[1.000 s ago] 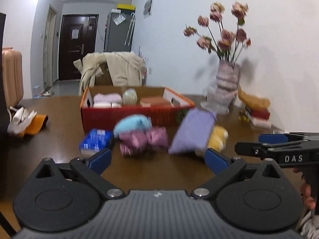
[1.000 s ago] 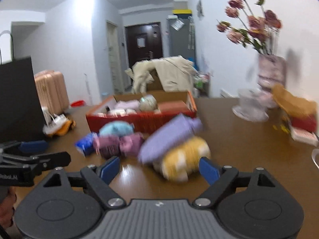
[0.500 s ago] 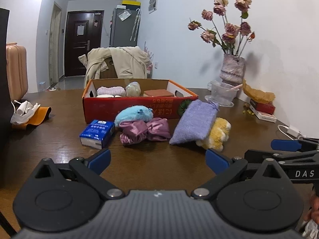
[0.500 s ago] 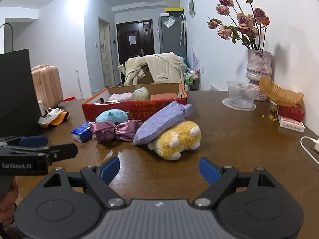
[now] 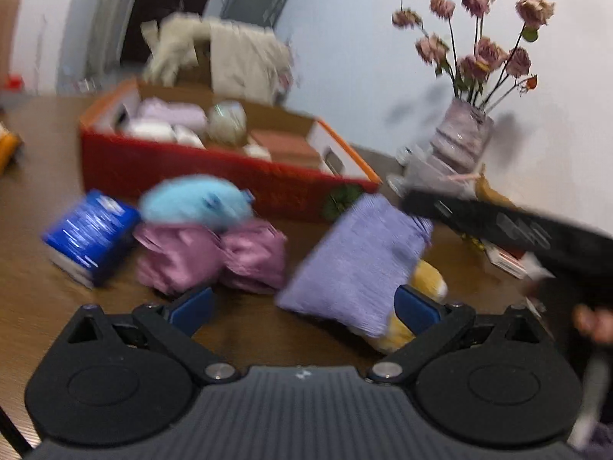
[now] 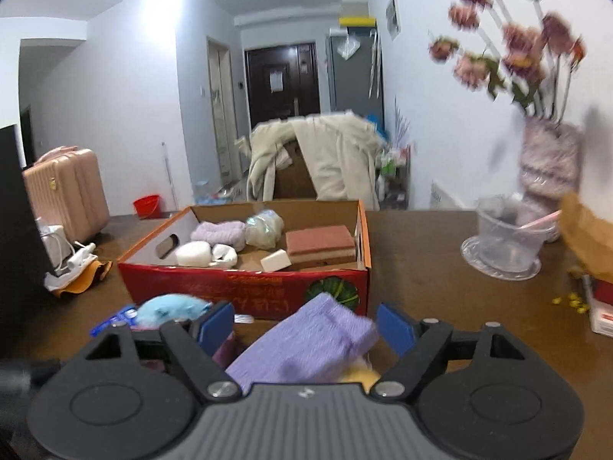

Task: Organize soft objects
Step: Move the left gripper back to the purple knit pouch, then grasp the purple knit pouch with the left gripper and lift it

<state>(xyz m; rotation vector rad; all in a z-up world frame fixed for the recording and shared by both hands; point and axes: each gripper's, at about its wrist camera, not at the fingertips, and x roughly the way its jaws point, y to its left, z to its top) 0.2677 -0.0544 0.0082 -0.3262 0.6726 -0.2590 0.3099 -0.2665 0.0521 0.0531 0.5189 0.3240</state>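
A red cardboard box (image 6: 245, 287) (image 5: 199, 172) on the brown table holds several soft items. In front of it lie a lilac knitted pouch (image 6: 306, 341) (image 5: 356, 264), a yellow plush (image 5: 425, 280) under the pouch, a light blue plush (image 5: 195, 201) (image 6: 168, 306) and a pink satin bundle (image 5: 214, 257). My right gripper (image 6: 306, 326) is open, with the pouch between its fingers; it also shows as a black bar in the left wrist view (image 5: 498, 230). My left gripper (image 5: 302, 306) is open, just before the bundle and the pouch.
A blue tissue pack (image 5: 88, 237) lies left of the bundle. A vase of dried roses (image 5: 463, 142) (image 6: 548, 161), a clear plastic cup (image 6: 505, 237) and a red booklet stand at the right. A pink suitcase (image 6: 65, 191) and a draped chair (image 6: 318, 157) stand behind the table.
Both grippers have moved forward toward the pile. The right gripper has risen and now straddles the lilac pouch. Both stay open.
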